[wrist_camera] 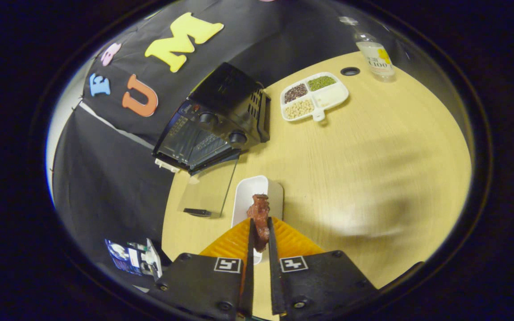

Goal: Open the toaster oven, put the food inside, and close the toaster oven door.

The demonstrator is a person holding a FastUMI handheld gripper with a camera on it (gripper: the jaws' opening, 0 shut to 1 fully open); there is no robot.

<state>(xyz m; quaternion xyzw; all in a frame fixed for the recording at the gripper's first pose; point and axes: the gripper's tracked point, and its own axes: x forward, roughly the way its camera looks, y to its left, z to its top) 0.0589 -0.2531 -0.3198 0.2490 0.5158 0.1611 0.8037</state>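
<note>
Between our fingers: gripper (259, 223) clamped on the brown food piece (260, 218)
Below it: white dish (247, 196)
Beyond: toaster oven (214, 122), door down

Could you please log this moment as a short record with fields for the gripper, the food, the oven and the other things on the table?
gripper: gripper, fingers shut on the food
food: brown piece of food, held between the fingers, over the white dish
white dish: white dish, just ahead of the fingers
toaster oven: black toaster oven, beyond the dish, glass door open and folded down
divided tray: divided tray, beside the oven, grains in three compartments
bottle: clear bottle, beyond the tray
table: light wooden table
</note>
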